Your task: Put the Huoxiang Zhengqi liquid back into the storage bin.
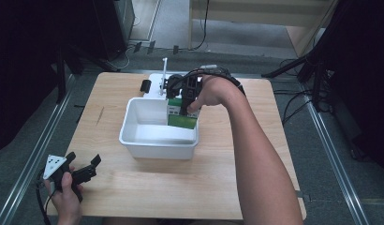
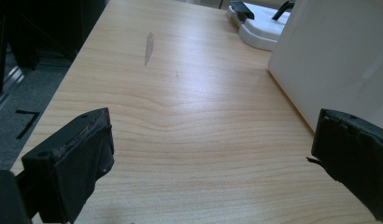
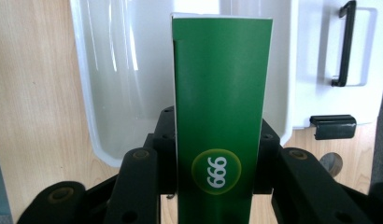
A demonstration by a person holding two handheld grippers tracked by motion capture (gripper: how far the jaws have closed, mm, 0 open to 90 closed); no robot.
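A tall green box [image 1: 183, 118] with a white "999" roundel [image 3: 216, 171] hangs upright over the far right corner of the white bin [image 1: 134, 140]. My right gripper [image 1: 188, 96] is shut on it, and the black jaws press both of its narrow sides [image 3: 217, 149]. Below the box lies the bin's bare inside [image 3: 124, 70]. My left gripper [image 1: 83, 160] rests at the table's near left corner. It is open, with only bare wood between its jaws [image 2: 213, 154]. The bin's outer wall [image 2: 339, 56] stands to its right.
Behind the bin lies a flat white lid [image 3: 320, 56] with a black handle [image 3: 347, 44] and a black latch [image 1: 145, 86]. The wooden table [image 1: 148, 187] has a grey scuff [image 2: 149, 46] at its left. Metal rails and dark stands flank the table.
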